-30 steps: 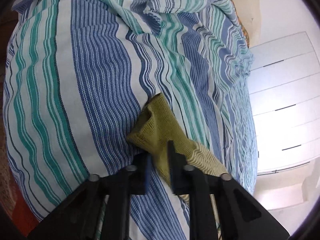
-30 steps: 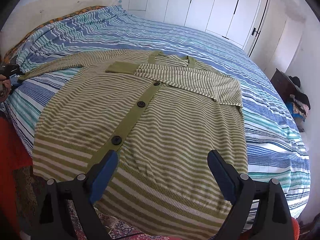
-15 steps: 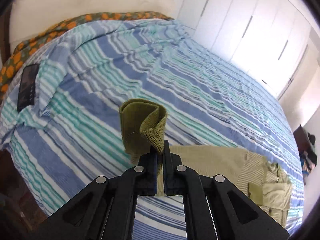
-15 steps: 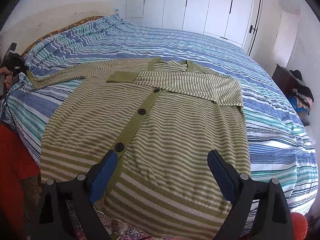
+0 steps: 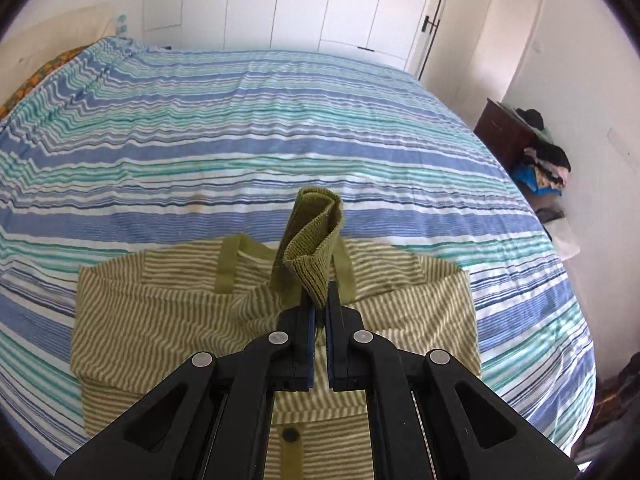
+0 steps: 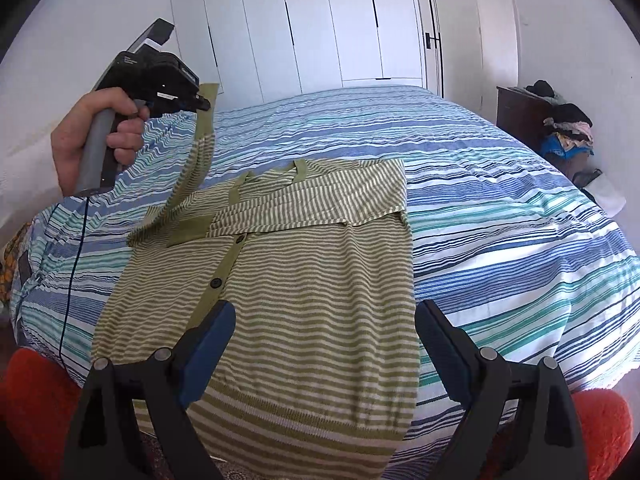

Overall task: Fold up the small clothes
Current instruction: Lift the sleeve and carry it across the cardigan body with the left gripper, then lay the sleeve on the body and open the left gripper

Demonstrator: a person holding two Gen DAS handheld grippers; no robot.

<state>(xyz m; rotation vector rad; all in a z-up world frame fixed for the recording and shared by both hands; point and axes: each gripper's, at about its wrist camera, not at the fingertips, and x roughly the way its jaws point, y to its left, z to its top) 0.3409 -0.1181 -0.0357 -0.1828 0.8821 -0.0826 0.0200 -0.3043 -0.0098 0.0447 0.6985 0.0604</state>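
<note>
A green and cream striped cardigan lies buttoned on the striped bed, one sleeve folded across its chest. My left gripper is shut on the olive cuff of the other sleeve and holds it in the air above the cardigan's collar. In the right wrist view that lifted sleeve hangs from the left gripper, held by a hand at the upper left. My right gripper stands open over the cardigan's lower half, nothing between its blue pads.
White wardrobe doors run behind the bed. A dark cabinet with a heap of clothes stands at the right wall. Orange-red fabric shows at the lower corners near me. A patterned pillow lies at the bed's far left.
My left gripper has swung the cuff up off the bed's left side and carried it over the cardigan's collar. The right gripper rose a little and rolled, still open.
</note>
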